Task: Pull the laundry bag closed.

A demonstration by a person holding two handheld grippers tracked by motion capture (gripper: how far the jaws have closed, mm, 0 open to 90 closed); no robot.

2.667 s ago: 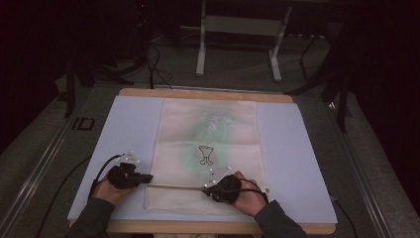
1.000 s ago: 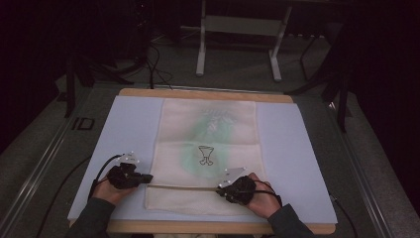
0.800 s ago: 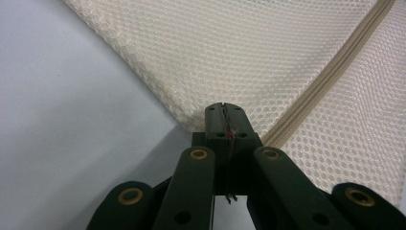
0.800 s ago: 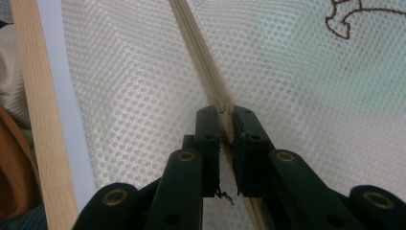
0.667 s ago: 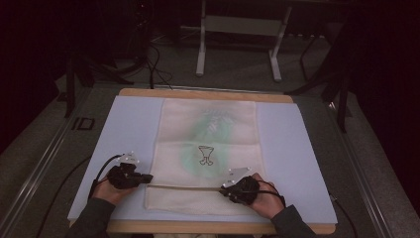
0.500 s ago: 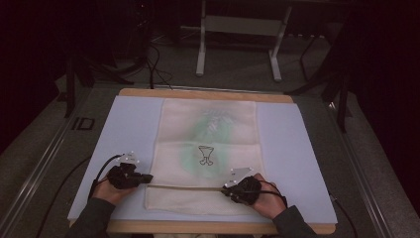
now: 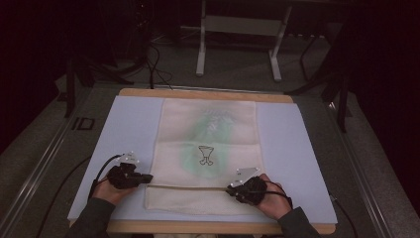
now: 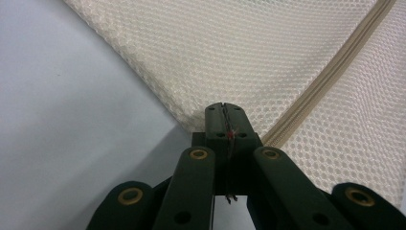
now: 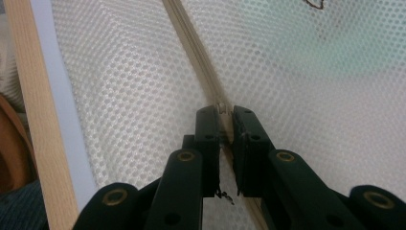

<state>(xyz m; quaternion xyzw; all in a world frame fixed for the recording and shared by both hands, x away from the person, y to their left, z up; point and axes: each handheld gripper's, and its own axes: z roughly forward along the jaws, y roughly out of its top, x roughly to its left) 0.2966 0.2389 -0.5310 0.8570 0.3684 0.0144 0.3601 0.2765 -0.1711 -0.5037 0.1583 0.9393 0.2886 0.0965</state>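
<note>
High view: mesh bag [image 7: 208,148] flat on the surface [image 7: 129,124], mid-sheet. Left tongs [image 7: 147,177] at the zipper's [image 7: 188,187] 9 o'clock end, right tongs [image 7: 231,189] toward its 3 o'clock end.

Left gripper view: tongs [image 8: 224,109] pressed tight on the bag's corner, zipper running off to 2 o'clock.

Right gripper view: tongs [image 9: 225,112] pinching the zipper pull [image 9: 222,106], zipper heading to 11 o'clock.

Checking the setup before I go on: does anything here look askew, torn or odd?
Nothing stands out. The mesh bag lies flat and square on the table, its zipper straight between the left gripper and right gripper.
</note>
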